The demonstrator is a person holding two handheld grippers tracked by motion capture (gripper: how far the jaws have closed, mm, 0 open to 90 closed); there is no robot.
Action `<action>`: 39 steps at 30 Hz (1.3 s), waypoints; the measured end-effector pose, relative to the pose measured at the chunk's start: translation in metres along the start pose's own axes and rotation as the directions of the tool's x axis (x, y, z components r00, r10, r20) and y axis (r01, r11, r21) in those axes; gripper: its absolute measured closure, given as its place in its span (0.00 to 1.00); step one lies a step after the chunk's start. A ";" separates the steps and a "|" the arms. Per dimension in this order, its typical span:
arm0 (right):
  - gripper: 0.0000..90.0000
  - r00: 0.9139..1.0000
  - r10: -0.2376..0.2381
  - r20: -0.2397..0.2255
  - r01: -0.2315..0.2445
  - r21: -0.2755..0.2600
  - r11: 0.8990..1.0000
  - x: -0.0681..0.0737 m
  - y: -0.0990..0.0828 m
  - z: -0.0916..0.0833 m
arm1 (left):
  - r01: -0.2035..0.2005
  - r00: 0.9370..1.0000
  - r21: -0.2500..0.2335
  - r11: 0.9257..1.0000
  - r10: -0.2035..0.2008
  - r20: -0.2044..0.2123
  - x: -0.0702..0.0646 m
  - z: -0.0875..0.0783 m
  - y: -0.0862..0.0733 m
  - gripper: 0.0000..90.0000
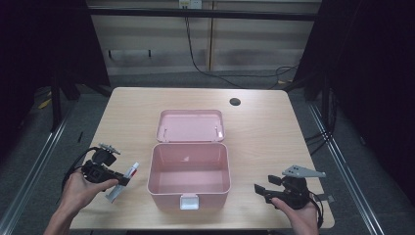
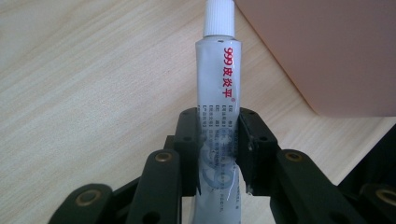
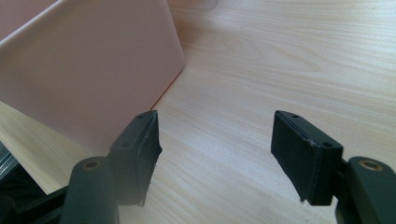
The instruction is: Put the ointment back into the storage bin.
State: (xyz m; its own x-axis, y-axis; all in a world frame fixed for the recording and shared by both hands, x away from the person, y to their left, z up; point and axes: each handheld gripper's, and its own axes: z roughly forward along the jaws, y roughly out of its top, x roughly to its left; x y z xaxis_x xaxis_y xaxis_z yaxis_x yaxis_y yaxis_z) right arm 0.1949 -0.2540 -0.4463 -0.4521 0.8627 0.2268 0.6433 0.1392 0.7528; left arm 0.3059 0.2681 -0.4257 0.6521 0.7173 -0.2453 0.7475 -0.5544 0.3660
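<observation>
A white ointment tube with red lettering and a ribbed white cap is clamped between the jaws of my left gripper. In the high view that left gripper is left of the pink box and holds the tube slanting just above the table. The open pink box stands mid-table, its lid laid back behind it and a white latch at its front. My right gripper hovers right of the box near the front edge. In its own view the right gripper has its jaws apart over bare wood.
The wooden table has a round cable hole at the back right. The pink box wall lies close to the left of my right gripper. Dark stands and cables flank the table on the floor.
</observation>
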 end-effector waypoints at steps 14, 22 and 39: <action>0.36 1.000 0.005 0.001 -0.005 0.002 1.000 0.000 0.000 0.001 | -0.035 0.998 -0.024 0.999 0.036 0.045 -0.009 -0.020 -0.001 0.79; 0.36 1.000 0.004 0.001 -0.004 -0.001 1.000 -0.001 0.000 0.000 | -0.059 0.996 -0.040 0.997 0.062 0.064 -0.010 -0.029 0.004 0.79; 0.36 1.000 0.004 0.003 -0.004 0.000 1.000 0.000 0.000 0.000 | -0.117 0.991 -0.056 0.992 0.120 0.055 -0.027 -0.056 0.012 0.79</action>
State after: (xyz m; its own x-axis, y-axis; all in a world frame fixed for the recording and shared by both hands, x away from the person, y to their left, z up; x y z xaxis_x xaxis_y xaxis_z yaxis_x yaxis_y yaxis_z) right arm 0.1954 -0.2541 -0.4465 -0.4474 0.8648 0.2278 0.6450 0.1356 0.7521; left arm 0.2904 0.2659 -0.3645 0.7433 0.6213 -0.2481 0.6576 -0.6104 0.4417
